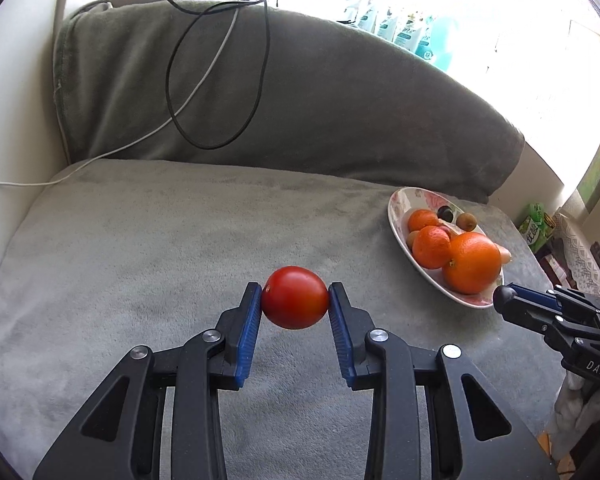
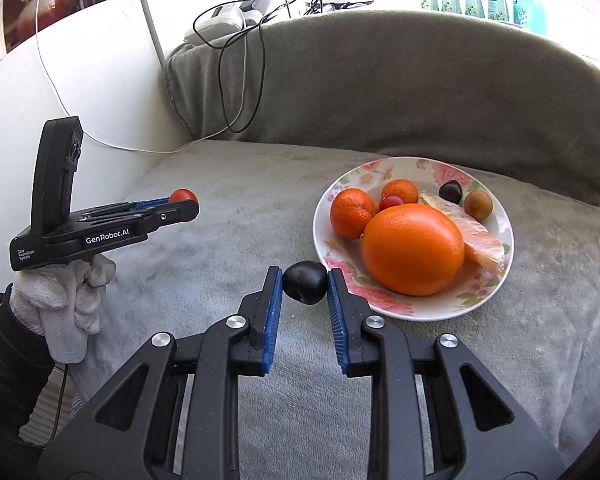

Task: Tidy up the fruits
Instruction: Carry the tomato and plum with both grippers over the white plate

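My left gripper [image 1: 295,298] is shut on a red tomato [image 1: 295,297], held above the grey cushion; it also shows from the side in the right wrist view, left gripper [image 2: 184,204] with the tomato [image 2: 183,196] at its tip. My right gripper [image 2: 304,286] is shut on a small dark plum [image 2: 305,282] just left of the flowered plate [image 2: 496,288]. The plate holds a large orange [image 2: 413,249], two mandarins [image 2: 352,213], a cherry tomato [image 2: 392,201], a grapefruit segment [image 2: 476,236], a dark plum [image 2: 450,192] and a kiwi [image 2: 478,205]. In the left wrist view the right gripper [image 1: 505,299] sits beside the plate [image 1: 396,208].
The grey blanket covers the seat [image 1: 140,248] and the backrest [image 1: 340,92]. Black and white cables [image 1: 204,80] hang over the backrest from a charger. A gloved hand [image 2: 68,300] holds the left gripper. White wall at the left, bottles on the sill behind.
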Demonstrator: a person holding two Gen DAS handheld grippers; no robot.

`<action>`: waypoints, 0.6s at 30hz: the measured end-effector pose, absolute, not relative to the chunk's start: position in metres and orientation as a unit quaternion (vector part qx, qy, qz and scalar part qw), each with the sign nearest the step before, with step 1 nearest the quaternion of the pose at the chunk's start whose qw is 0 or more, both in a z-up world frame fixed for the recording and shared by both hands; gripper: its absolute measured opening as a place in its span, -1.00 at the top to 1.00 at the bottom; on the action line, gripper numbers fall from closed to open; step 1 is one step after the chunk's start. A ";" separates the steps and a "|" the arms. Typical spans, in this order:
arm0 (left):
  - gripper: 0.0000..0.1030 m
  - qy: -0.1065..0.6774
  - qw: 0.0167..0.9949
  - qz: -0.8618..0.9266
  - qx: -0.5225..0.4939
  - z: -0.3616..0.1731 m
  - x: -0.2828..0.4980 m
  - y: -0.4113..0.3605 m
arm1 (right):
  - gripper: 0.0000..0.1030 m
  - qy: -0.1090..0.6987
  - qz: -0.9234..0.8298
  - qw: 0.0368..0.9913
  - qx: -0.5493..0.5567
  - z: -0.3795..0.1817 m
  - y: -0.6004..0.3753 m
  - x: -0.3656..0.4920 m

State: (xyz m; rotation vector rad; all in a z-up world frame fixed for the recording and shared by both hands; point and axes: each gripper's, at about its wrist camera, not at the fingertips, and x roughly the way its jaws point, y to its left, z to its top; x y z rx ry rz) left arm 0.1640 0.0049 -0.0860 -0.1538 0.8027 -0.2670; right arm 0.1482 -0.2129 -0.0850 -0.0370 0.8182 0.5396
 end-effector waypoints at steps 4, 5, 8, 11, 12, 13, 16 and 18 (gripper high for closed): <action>0.38 0.381 0.911 -0.143 -0.071 -0.078 0.166 -0.007 | 0.53 0.382 0.248 0.890 -0.013 -0.075 -0.224 0.154; 0.38 0.380 0.910 -0.147 -0.070 -0.077 0.166 -0.010 | 0.53 0.380 0.246 0.891 -0.012 -0.073 -0.226 0.156; 0.38 0.376 0.911 -0.157 -0.069 -0.072 0.168 -0.020 | 0.53 0.376 0.238 0.896 -0.008 -0.069 -0.233 0.162; 0.38 0.372 0.910 -0.167 -0.070 -0.068 0.170 -0.029 | 0.53 0.374 0.231 0.898 -0.004 -0.065 -0.238 0.170; 0.38 0.370 0.910 -0.171 -0.071 -0.067 0.171 -0.033 | 0.53 0.373 0.230 0.899 -0.003 -0.064 -0.240 0.174; 0.38 0.369 0.910 -0.175 -0.071 -0.066 0.172 -0.037 | 0.53 0.372 0.228 0.900 -0.003 -0.063 -0.242 0.177; 0.38 0.367 0.909 -0.187 -0.071 -0.063 0.175 -0.048 | 0.53 0.371 0.223 0.901 -0.001 -0.061 -0.246 0.188; 0.38 0.366 0.907 -0.195 -0.070 -0.063 0.178 -0.056 | 0.53 0.371 0.221 0.902 0.001 -0.060 -0.249 0.196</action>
